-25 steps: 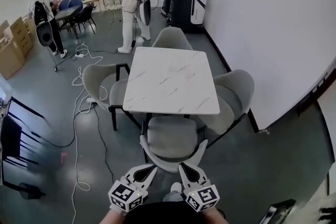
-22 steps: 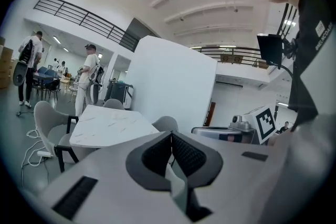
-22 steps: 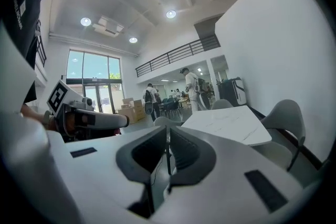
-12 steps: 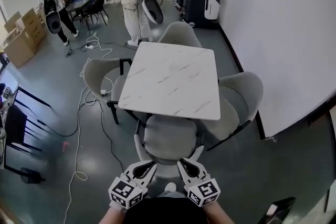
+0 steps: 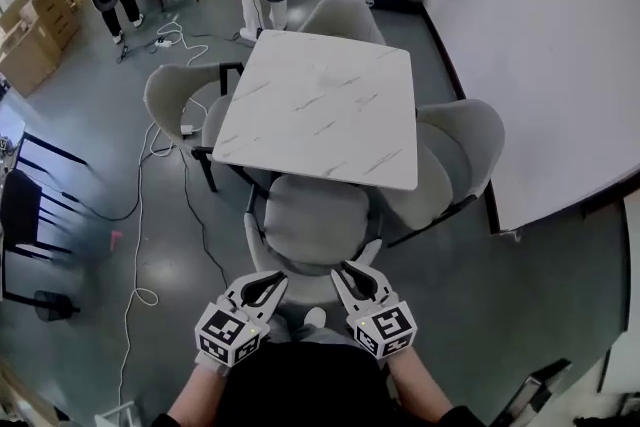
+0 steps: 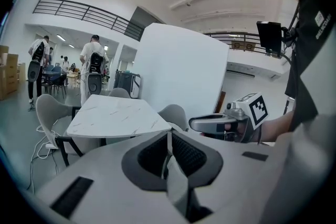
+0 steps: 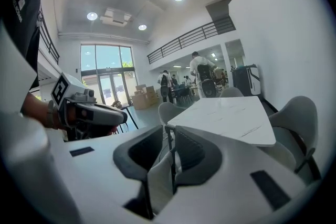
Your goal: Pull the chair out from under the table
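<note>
Grey shell chair [image 5: 312, 223] sits tucked under the near edge of the marble worktop [image 5: 318, 105], backrest towards me. Left tool [image 5: 275, 279] is closed and empty. Right tool [image 5: 342, 271] has just been cracking open, nothing in it. The chair looks stiff, padded and probably not heavy, so I'd pinch the backrest's top rim. Cardboard boxes [image 5: 25, 55] far left, contents unseen.
</note>
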A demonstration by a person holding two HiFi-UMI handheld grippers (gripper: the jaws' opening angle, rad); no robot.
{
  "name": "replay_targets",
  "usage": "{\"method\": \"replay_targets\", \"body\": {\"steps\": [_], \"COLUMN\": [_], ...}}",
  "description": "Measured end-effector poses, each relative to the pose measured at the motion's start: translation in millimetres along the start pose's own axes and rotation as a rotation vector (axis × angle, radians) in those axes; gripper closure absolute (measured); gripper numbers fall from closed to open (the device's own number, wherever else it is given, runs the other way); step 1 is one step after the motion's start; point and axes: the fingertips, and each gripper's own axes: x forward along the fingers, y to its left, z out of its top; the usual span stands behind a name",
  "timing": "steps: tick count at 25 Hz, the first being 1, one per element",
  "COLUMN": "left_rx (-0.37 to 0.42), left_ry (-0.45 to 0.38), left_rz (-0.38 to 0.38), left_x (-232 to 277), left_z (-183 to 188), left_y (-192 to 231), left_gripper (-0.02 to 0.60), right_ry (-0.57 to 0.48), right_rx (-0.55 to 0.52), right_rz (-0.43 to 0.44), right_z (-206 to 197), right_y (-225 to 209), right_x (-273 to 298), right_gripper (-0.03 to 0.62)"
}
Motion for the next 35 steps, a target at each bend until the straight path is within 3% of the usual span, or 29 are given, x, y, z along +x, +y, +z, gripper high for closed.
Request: {"method": "replay_targets", "body": {"steps": [3, 6, 9, 13, 16, 19, 23, 30, 35], "left_rx": [-0.002, 0.005, 0.019, 0.107, 0.230, 0.404, 0.581, 0.697, 0.669], "left_ry": [0.050, 0.116, 0.201, 0.351, 0.500, 0.626, 0.743, 0.822, 0.863], "left_rz": [-0.019, -0.058, -0.131, -0.248, -0.311, -0.346, -0.409, -0.455, -0.517], "left_x": [2.6, 8.2, 18.6, 30.8, 38.5, 43.4, 48.3, 66.8, 74.8], "left_z": [-13.0, -31.1, -54.3, -96.8, -138.6, -179.7, -221.0, -258.7, -277.0], "left_y": [10.7, 17.0, 20.1, 16.1, 17.5, 22.3, 25.8, 43.5, 45.0], "left_gripper": [0.574, 0.552, 0.490, 0.334, 0.279, 0.253, 0.239, 0.230, 0.230], "right_ry": [0.085, 0.189, 0.346, 0.576, 0.661, 0.714, 0.789, 0.911, 0.947], "right_rx": [-0.071, -0.140, -0.224, -0.327, -0.340, -0.327, -0.360, -0.386, -0.341], "right_rz": [0.013, 0.070, 0.137, 0.200, 0.232, 0.238, 0.267, 0.303, 0.334], "right_z": [-15.1, -36.4, -70.9, -126.0, -154.9, -175.6, -202.2, -248.7, -259.8], "right_y": [5.5, 19.1, 30.7, 40.6, 45.0, 49.4, 52.7, 45.0, 46.5], "right_x": [8.7, 16.1, 21.9, 23.1, 29.3, 35.6, 43.1, 57.7, 61.9], "right_gripper": [0.480, 0.376, 0.299, 0.244, 0.235, 0.235, 0.228, 0.225, 0.224]}}
